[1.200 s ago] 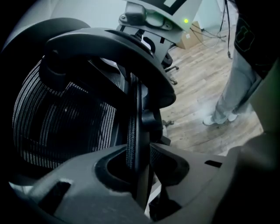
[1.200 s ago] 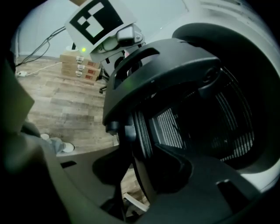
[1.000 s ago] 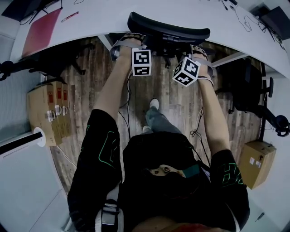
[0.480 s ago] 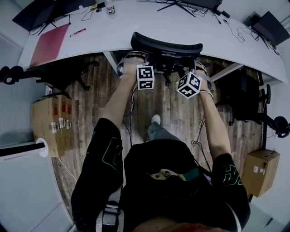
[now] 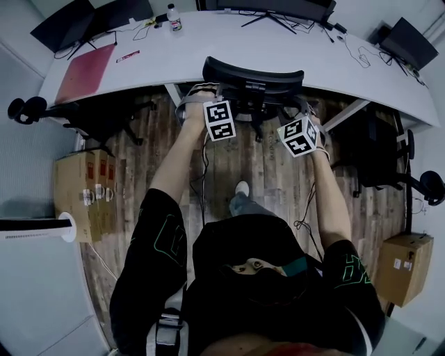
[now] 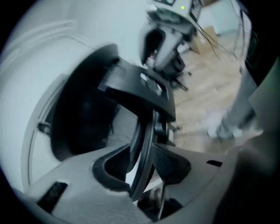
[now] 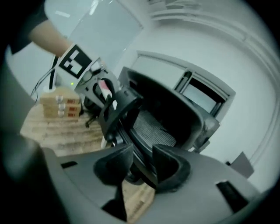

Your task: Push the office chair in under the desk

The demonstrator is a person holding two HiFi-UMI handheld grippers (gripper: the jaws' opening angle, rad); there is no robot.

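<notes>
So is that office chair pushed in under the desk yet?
Mostly in: the office chair has its seat hidden beneath the desk; only its backrest shows at the edge.

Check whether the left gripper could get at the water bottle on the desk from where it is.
Probably not. The left gripper, jaws opening astride the backrest of the office chair, is at the near side of the desk; the water bottle stands at its far edge.
</notes>
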